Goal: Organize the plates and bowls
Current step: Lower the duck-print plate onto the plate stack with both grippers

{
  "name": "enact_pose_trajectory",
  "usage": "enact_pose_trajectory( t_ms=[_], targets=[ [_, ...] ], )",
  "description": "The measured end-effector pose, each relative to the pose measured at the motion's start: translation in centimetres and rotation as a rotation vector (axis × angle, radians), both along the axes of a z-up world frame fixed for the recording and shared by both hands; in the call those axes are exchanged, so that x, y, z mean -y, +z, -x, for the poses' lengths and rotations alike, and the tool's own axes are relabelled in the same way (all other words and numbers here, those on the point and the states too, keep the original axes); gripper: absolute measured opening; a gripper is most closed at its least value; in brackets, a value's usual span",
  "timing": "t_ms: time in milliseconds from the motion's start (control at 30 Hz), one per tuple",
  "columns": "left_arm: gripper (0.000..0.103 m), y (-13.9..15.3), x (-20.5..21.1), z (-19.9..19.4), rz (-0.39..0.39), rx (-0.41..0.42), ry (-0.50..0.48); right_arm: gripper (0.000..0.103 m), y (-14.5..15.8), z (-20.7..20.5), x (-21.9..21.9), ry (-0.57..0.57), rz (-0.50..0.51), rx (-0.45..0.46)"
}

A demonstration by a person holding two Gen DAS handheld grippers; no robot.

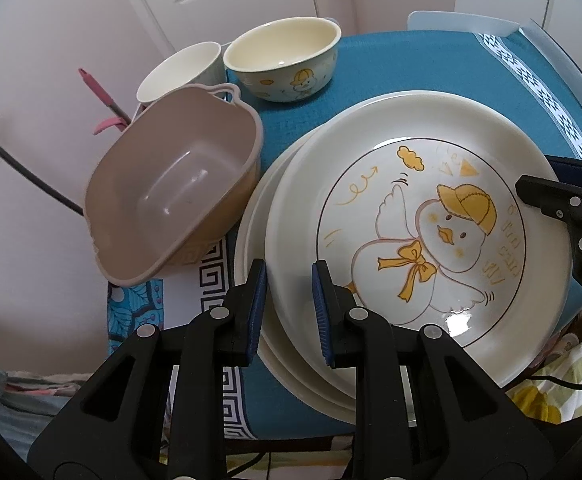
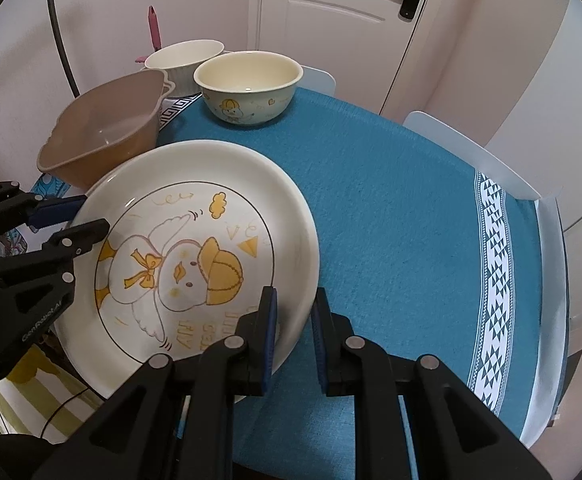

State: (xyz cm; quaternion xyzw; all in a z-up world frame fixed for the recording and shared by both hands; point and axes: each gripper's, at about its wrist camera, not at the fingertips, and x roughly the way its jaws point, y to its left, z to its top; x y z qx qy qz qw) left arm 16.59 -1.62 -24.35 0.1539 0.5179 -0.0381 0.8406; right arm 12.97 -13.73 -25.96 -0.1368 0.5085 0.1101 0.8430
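Observation:
A cream plate with a yellow-capped duck drawing [image 1: 431,216] [image 2: 195,248] lies uppermost on a plain cream plate [image 1: 251,248] at the near left of the table. My left gripper [image 1: 289,312] [image 2: 91,214] is shut on the duck plate's near rim. My right gripper [image 2: 295,328] [image 1: 539,178] is shut on the opposite rim. The lower plate does not show in the right wrist view. A duck-printed bowl [image 1: 283,56] [image 2: 249,88] and a white ribbed bowl [image 1: 179,72] [image 2: 183,60] stand upright at the far side. A brown plastic basin [image 1: 171,196] [image 2: 103,136] leans tilted beside the plates.
A teal cloth [image 2: 391,220] [image 1: 391,64] with a patterned white border covers the table. White chair backs [image 2: 471,152] stand along its far and right edges. A pink-handled tool [image 1: 99,92] sticks up behind the basin. A white door [image 2: 331,20] is beyond.

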Motion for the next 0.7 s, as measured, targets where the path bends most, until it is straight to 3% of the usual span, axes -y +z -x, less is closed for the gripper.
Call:
enact_pose_trajectory(
  t_ms=[700],
  targets=[
    [0.020, 0.3, 1.1, 0.3, -0.121, 0.019, 0.007, 0.016, 0.1, -0.2, -0.5, 0.001, 0.023, 0.003]
  ],
)
